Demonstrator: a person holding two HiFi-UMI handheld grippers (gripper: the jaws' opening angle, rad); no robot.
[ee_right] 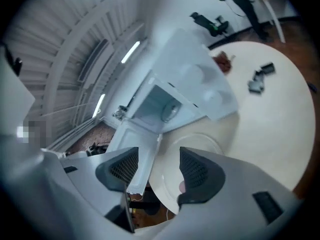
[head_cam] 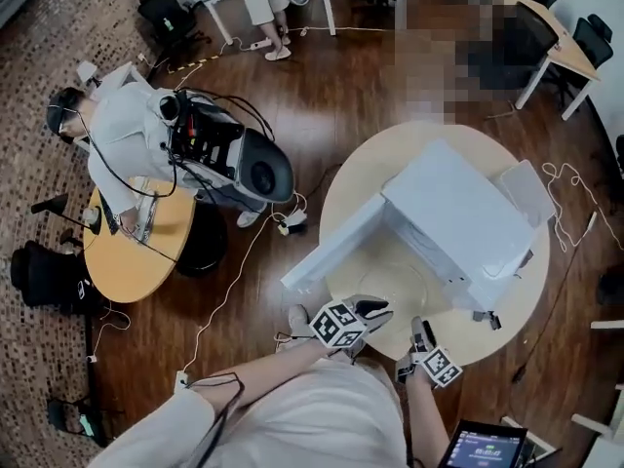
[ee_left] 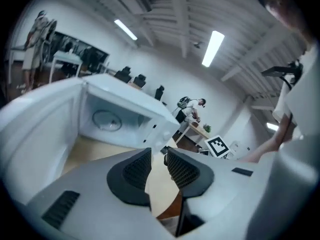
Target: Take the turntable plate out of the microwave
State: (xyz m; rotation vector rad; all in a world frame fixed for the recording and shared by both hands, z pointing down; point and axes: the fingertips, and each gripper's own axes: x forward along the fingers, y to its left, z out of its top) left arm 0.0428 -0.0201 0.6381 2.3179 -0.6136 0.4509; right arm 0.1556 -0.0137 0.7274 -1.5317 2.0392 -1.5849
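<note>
The white microwave [head_cam: 468,217] stands on a round pale table [head_cam: 370,164] with its door [head_cam: 331,247] swung open to the left. A clear glass turntable plate [head_cam: 405,276] lies flat on the table in front of the open cavity. The right gripper view shows the plate [ee_right: 172,184] below and beyond my right gripper [ee_right: 159,159], whose jaws stand wide open and empty. My left gripper [ee_left: 159,156] has a narrow gap between its pads and holds nothing; the cavity [ee_left: 107,119] is ahead of it at the left. Both grippers [head_cam: 375,312] [head_cam: 419,331] hang over the table's near edge.
Small dark items [ee_right: 260,79] lie on the far side of the table. A person [head_cam: 117,135] works at a smaller round table [head_cam: 136,252] to the left beside a black machine [head_cam: 234,159]. Cables [head_cam: 229,291] run over the wooden floor. A tablet [head_cam: 483,447] sits at bottom right.
</note>
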